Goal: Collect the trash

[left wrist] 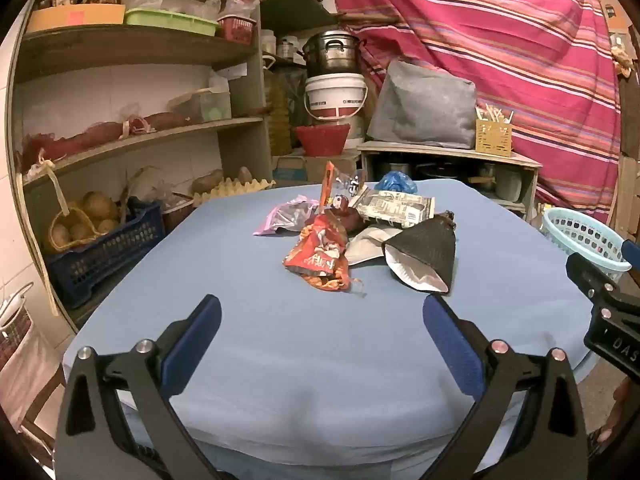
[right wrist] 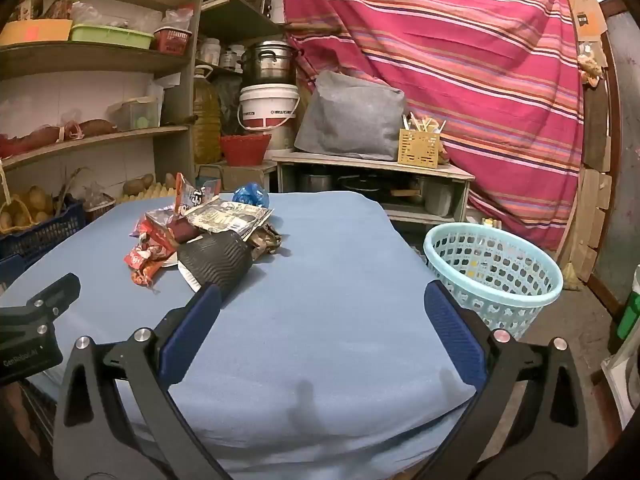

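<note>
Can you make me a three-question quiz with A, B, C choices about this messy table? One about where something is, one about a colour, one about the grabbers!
1. Where is the basket?
A. on the table
B. on the floor beside the table
C. on a shelf

2. What colour is the table cover?
A. blue
B. green
C. yellow

3. How are the two grippers?
A. both shut
B. both open, holding nothing
C. each holding a wrapper

Answers:
1 B, it stands on the floor by the table's right edge.
2 A, the cloth is light blue.
3 B, the left gripper and the right gripper have fingers spread wide with nothing between them.
</note>
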Demonstrator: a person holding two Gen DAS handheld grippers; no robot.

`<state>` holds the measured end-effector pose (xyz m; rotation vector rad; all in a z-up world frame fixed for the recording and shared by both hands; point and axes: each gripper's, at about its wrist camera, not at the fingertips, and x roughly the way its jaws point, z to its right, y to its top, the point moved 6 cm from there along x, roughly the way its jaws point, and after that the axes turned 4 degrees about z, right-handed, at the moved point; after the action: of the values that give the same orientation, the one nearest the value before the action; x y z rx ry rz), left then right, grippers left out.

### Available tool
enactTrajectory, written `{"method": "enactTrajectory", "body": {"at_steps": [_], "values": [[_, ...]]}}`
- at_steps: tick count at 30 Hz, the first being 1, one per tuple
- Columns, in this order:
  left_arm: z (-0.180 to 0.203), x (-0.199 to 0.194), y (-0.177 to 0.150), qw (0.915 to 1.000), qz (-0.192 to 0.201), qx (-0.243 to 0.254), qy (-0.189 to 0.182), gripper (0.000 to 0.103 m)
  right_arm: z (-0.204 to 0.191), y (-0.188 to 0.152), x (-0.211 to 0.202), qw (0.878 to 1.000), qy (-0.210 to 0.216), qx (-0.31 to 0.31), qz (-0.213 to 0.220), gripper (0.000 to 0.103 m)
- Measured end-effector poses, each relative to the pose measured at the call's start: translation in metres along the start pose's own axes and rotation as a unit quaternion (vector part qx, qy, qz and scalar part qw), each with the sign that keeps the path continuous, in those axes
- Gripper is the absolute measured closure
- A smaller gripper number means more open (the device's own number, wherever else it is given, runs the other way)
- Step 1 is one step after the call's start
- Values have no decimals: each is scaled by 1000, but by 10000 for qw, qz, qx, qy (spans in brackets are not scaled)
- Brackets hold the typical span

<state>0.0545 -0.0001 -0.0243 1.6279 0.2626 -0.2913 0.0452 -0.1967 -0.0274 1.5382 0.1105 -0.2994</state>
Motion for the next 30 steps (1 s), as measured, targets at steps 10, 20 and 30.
{"method": "enactTrajectory", "body": {"at_steps": [10,20,30], "values": [[0,0,0,10000,26,39,23,5,-1,0,0,10000,-8,-21,-14,4],[0,0,0,10000,38,46,15,5,-2,2,-2,10000,-17,-39,20,4],[0,0,0,10000,57,52,27,4,-2,3,-2,10000,-33,-64,34,4]]}}
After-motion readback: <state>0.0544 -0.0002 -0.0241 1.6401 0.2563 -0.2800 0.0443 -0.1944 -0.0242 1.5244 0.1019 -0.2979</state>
